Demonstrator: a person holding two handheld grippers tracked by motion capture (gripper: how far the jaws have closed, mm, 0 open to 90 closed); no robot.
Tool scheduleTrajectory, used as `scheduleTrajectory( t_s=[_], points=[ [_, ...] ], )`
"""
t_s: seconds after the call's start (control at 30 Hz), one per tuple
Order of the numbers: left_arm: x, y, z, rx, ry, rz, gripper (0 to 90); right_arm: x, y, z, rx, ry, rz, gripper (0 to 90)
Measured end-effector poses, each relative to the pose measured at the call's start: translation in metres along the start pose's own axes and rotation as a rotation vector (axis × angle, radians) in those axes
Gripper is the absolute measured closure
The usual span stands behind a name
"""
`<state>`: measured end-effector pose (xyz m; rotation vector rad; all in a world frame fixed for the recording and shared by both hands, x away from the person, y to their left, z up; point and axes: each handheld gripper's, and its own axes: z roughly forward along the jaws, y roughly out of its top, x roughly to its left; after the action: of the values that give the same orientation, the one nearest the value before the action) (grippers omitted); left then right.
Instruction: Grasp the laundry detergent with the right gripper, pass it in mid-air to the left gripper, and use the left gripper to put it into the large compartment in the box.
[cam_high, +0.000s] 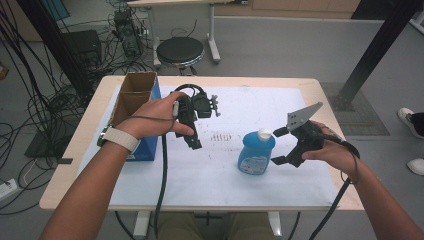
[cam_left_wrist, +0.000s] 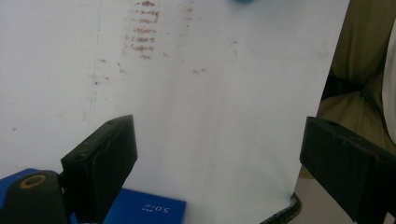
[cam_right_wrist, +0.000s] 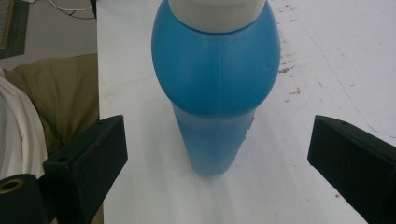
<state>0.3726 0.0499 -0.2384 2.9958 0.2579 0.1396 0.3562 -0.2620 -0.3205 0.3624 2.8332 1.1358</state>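
Two grippers are held over a table (cam_high: 320, 87) covered by a white sheet (cam_high: 260, 107) in the high view. The left gripper (cam_high: 192, 137) is gripped by the left hand (cam_high: 157, 117) near the sheet's left side, beside an open cardboard box (cam_high: 135, 92) with a blue side that stands at the table's left edge. The right gripper (cam_high: 279, 146) is held by the right hand (cam_high: 332, 152) toward the right edge, its jaws spread wide and pointed at a blue bottle (cam_high: 256, 152) with a white cap (cam_high: 264, 133). The bottle is stood upright on the sheet, right of its middle, just beside the jaw tips and not touched by them. A grey plate (cam_high: 301, 116) is seen on top of the right gripper. A round stool (cam_high: 180, 50) is seen on the floor beyond the far edge.

From the left gripper view, the left gripper (cam_left_wrist: 215, 144) is seen with jaws wide apart over the bare, speckled sheet (cam_left_wrist: 215, 93); nothing is held between them. A blue box corner (cam_left_wrist: 144, 207) is seen below the left jaw.

From the right gripper view, the right gripper (cam_right_wrist: 217, 154) is seen wide open, with the bottle (cam_right_wrist: 215, 74) standing ahead, centred in the gap and clear of both jaws. The cap (cam_right_wrist: 217, 14) is cut off by the top edge.
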Motion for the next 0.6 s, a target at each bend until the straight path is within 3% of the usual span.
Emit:
scheduleTrajectory(
  t_s=[0.6],
  points=[
    [-0.0002,-0.0012,-0.0003,-0.007,0.004,-0.004,11.5,-0.0002,0.0003,0.0000,0.003,0.003,0.002,4.9]
  ],
)
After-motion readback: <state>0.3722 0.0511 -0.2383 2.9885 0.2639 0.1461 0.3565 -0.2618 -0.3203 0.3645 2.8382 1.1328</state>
